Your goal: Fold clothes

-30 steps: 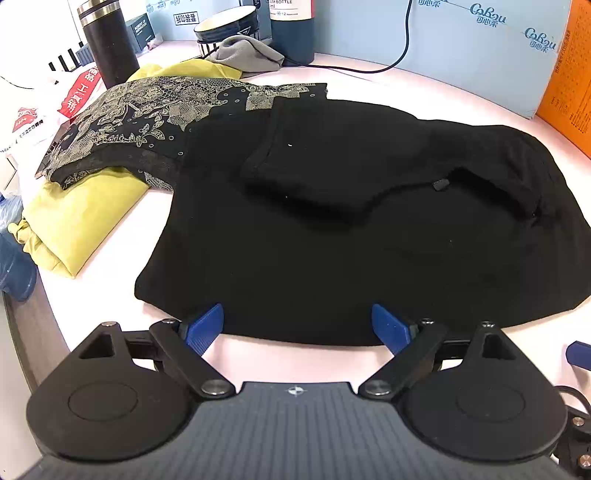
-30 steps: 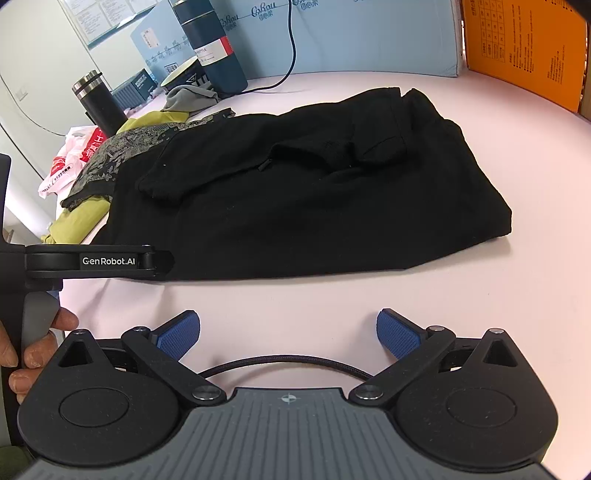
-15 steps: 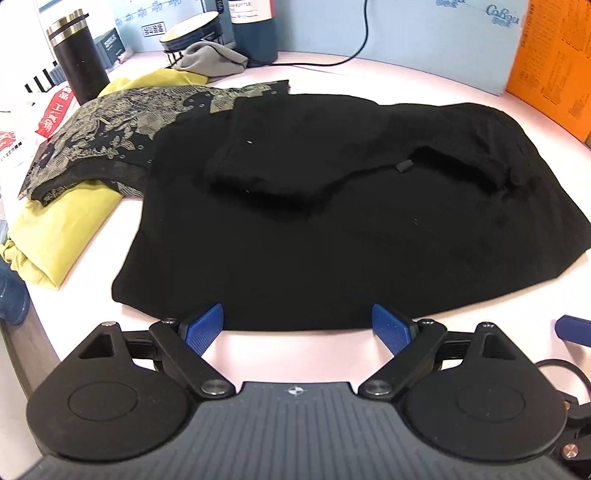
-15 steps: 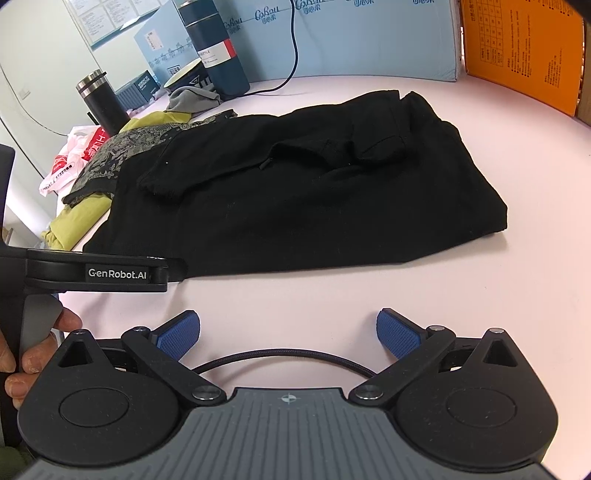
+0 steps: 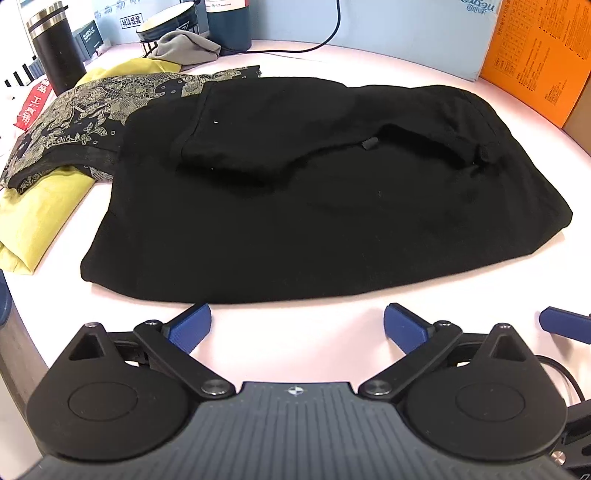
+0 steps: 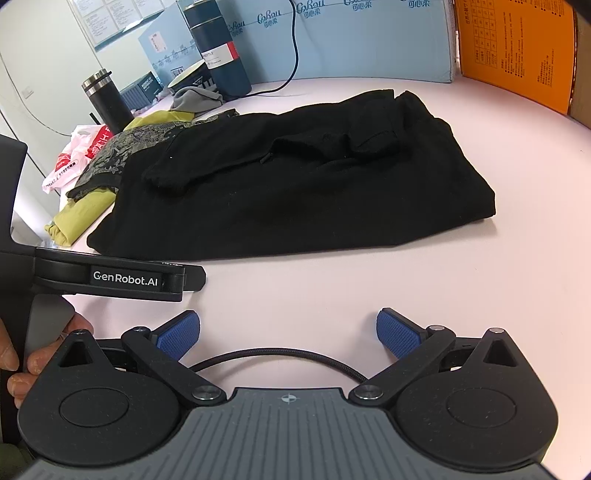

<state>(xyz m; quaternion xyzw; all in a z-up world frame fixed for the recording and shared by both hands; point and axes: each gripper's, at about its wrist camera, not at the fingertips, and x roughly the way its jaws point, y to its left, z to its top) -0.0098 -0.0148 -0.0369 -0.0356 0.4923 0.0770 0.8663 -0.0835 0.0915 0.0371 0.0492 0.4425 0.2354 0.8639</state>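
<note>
Left hand-held gripper [image 5: 297, 321] opening, nothing between jaws; right hand-held gripper [image 6: 288, 332] released, empty. Risk: black garment [image 5: 295, 206] layers thick, loose sleeve may shift w/ one-layer pinch.

A bare strip of the pale pink table [image 6: 369, 280] is left open along the near hem of the black garment [image 5: 295, 206]; to its right the tabletop is also bare, bounded at the back by the orange box [image 6: 517, 48] and the blue panel [image 5: 388, 33]; the left side is crowded by the patterned cloth [image 5: 92, 114] overlapped by the black garment, with the yellow-green garment [image 5: 33, 221] under it; further back a passage is blocked by the black tumbler [image 5: 55, 51], the dark bottle [image 6: 218, 51], the grey cloth [image 5: 184, 46] and a trailing cable [image 5: 321, 40]; the left gripper [image 5: 297, 325], its jaws opening with nothing between them, is seen just beside the hem; the right gripper [image 6: 288, 334] is spread over bare table.
</note>
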